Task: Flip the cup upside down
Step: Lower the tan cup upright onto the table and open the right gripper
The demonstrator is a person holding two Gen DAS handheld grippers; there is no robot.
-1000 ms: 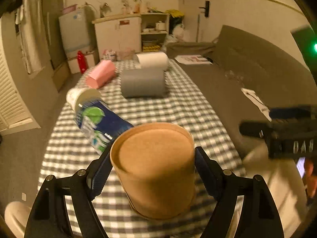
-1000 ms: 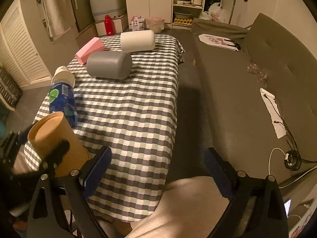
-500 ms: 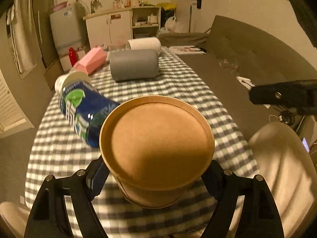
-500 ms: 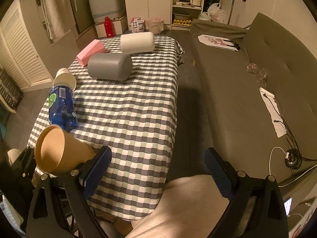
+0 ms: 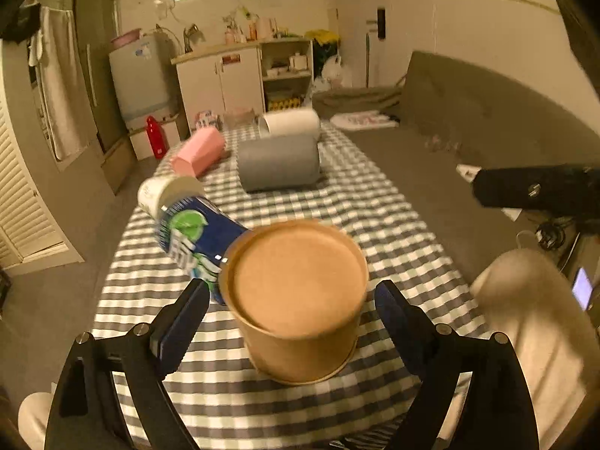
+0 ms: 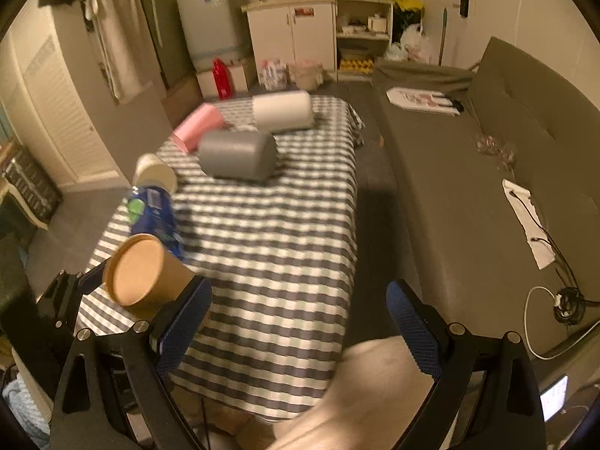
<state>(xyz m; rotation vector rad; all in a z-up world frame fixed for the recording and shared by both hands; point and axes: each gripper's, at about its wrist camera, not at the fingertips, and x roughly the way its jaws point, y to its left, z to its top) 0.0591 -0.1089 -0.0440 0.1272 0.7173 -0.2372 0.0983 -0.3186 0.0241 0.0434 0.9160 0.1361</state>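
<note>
A brown paper cup point(image 5: 298, 300) stands upside down, base up, on the near end of the checked tablecloth point(image 5: 375, 206). My left gripper point(image 5: 290, 315) is open, its blue pads on either side of the cup with a gap on each side. In the right wrist view the cup point(image 6: 144, 275) sits at the table's near left corner, with the left gripper's fingers point(image 6: 92, 277) beside it. My right gripper point(image 6: 298, 322) is open and empty, held off the table's near right side.
A blue bottle with a white cap point(image 5: 187, 228) lies just behind the cup. A grey roll point(image 5: 279, 165), a white roll point(image 5: 290, 122) and a pink box point(image 5: 198, 152) lie farther back. A grey sofa point(image 6: 487, 172) runs along the right. A knee point(image 6: 375, 386) is below.
The left gripper has turned the cup from tilted to base-up, set it on the table, and its jaws have opened off the cup's sides. The right gripper stayed open.
</note>
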